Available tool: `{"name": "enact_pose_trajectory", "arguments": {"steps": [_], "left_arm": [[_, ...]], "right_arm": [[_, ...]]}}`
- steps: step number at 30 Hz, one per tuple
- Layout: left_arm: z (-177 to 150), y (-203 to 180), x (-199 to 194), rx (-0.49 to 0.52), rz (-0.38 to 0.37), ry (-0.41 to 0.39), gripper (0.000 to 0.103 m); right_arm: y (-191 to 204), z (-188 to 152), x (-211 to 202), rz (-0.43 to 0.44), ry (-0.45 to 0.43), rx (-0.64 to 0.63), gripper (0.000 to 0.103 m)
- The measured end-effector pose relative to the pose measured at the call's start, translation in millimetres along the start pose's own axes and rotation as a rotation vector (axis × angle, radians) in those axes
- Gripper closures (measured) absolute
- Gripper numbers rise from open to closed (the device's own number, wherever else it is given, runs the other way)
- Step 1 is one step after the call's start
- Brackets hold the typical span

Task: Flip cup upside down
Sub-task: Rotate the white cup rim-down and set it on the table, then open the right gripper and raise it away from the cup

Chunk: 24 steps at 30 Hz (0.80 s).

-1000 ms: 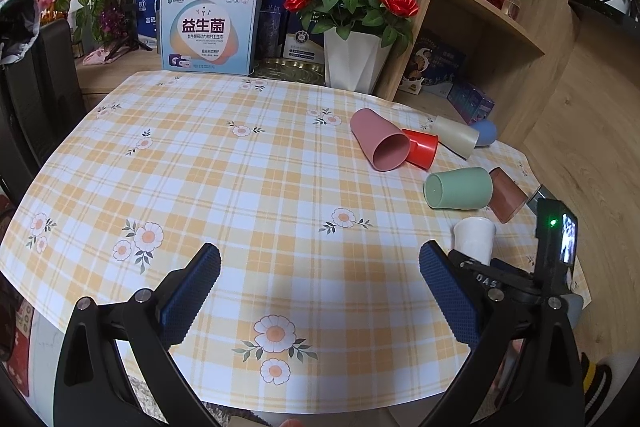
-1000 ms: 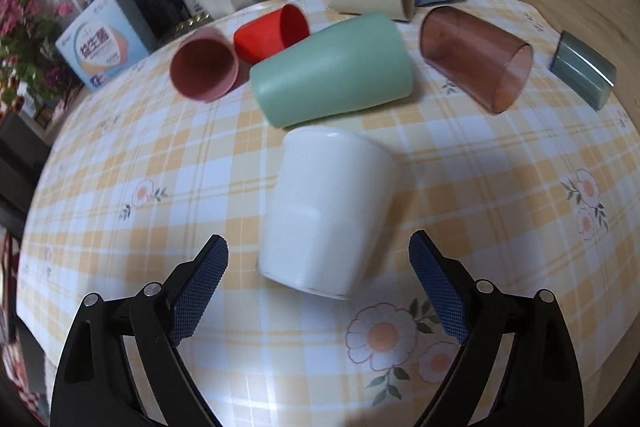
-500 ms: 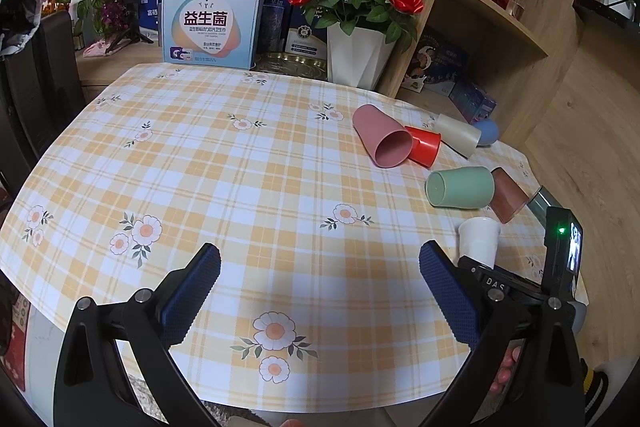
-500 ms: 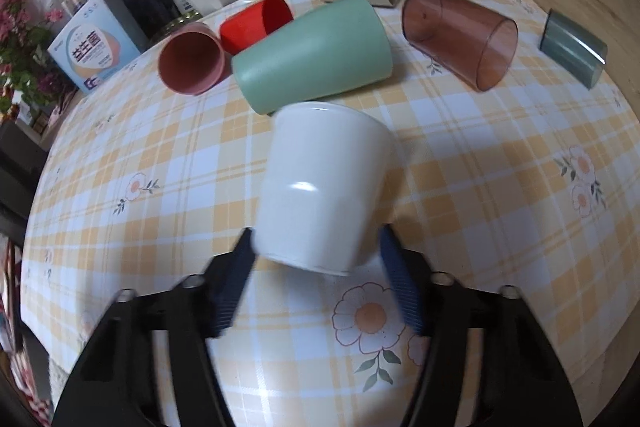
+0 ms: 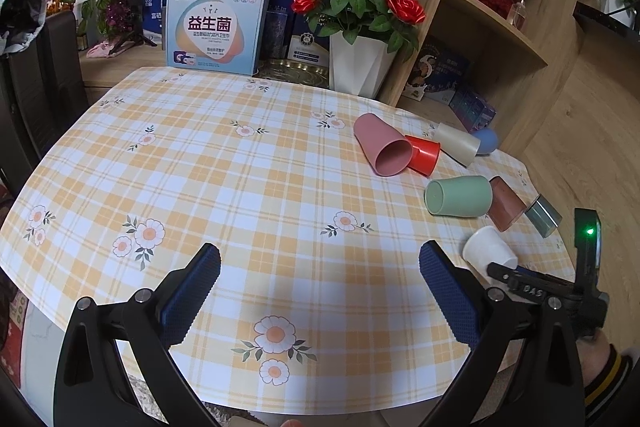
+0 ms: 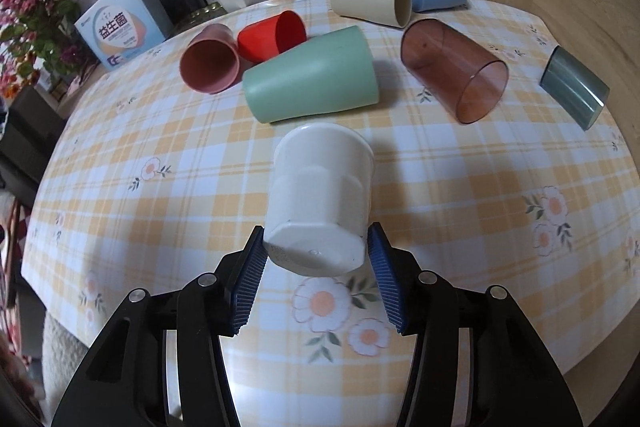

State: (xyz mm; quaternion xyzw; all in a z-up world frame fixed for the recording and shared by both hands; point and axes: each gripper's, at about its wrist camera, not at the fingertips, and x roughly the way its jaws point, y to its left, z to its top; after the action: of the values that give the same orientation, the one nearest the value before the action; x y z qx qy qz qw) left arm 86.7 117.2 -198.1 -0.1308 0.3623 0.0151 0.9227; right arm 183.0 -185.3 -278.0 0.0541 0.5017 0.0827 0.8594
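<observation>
Our right gripper (image 6: 316, 259) clamps the white faceted plastic cup (image 6: 320, 199) near its base, tilted above the checked tablecloth (image 6: 160, 131); our left gripper (image 5: 320, 291) hangs spread.

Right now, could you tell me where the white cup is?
The white cup sits centre in the right wrist view, clamped near its base by the right gripper, just in front of the green cup lying on the table.

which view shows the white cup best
The right wrist view: the white cup fills the centre, its base clamped between the right gripper pads. The left wrist view shows the white cup small, near the right edge, partly behind the gripper.
</observation>
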Motion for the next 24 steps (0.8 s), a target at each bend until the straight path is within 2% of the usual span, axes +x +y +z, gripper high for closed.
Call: {"name": "enact_pose_trajectory", "arguments": {"steps": [8, 15, 24], "left_arm": [[0.9, 2.6, -0.2, -0.004, 0.009, -0.003, 0.006], [0.7, 5.1, 1.6, -0.007, 0.02, 0.0, 0.006], [1.4, 5.9, 1.8, -0.001, 0.04, 0.0, 0.006]], "right_arm": [[-3.6, 13.1, -8.3, -0.001, 0.027, -0.035, 0.054], [0.2, 11.7, -6.6, -0.003, 0.051, -0.062, 0.054], [3.1, 0.8, -7.0, -0.07, 0.036, -0.13, 0.054]]}}
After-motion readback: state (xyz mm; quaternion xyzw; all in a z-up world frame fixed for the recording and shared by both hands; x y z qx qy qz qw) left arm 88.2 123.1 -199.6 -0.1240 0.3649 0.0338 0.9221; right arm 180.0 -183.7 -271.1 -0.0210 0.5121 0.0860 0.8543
